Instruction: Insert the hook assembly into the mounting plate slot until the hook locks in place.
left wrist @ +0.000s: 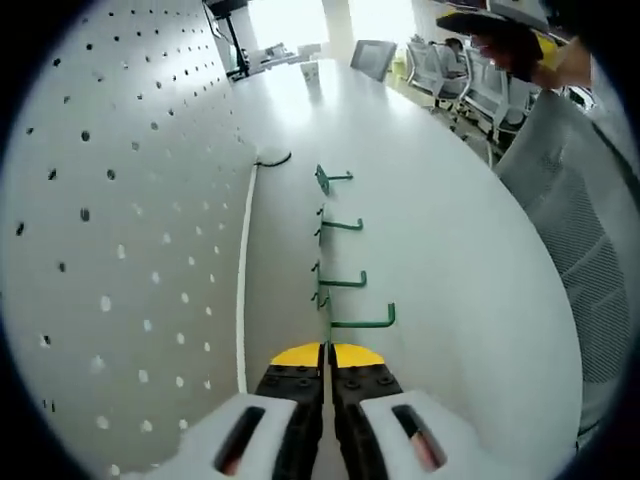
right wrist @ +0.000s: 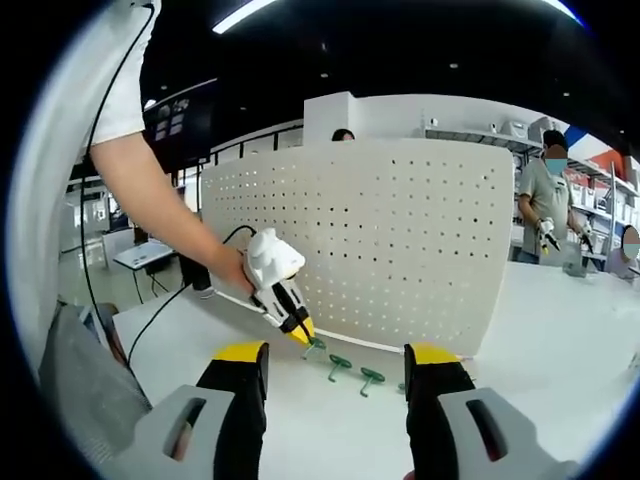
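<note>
White pegboard (left wrist: 120, 230) stands upright at left of white table (left wrist: 470, 280), pale strip along its foot. Four green hooks (left wrist: 345, 282) lie in row on table just beside board, near to far. Left gripper (left wrist: 327, 362) low at nearest hook (left wrist: 362, 322), yellow-tipped jaws together; whether they pinch it, cannot tell. In right gripper view, pegboard (right wrist: 400, 240) faces camera, hooks (right wrist: 350, 368) at its foot, left gripper (right wrist: 300, 330) touching down there. Right gripper (right wrist: 335, 375) back from board, jaws wide apart, holding nothing. Person (right wrist: 545, 215) far right.
</note>
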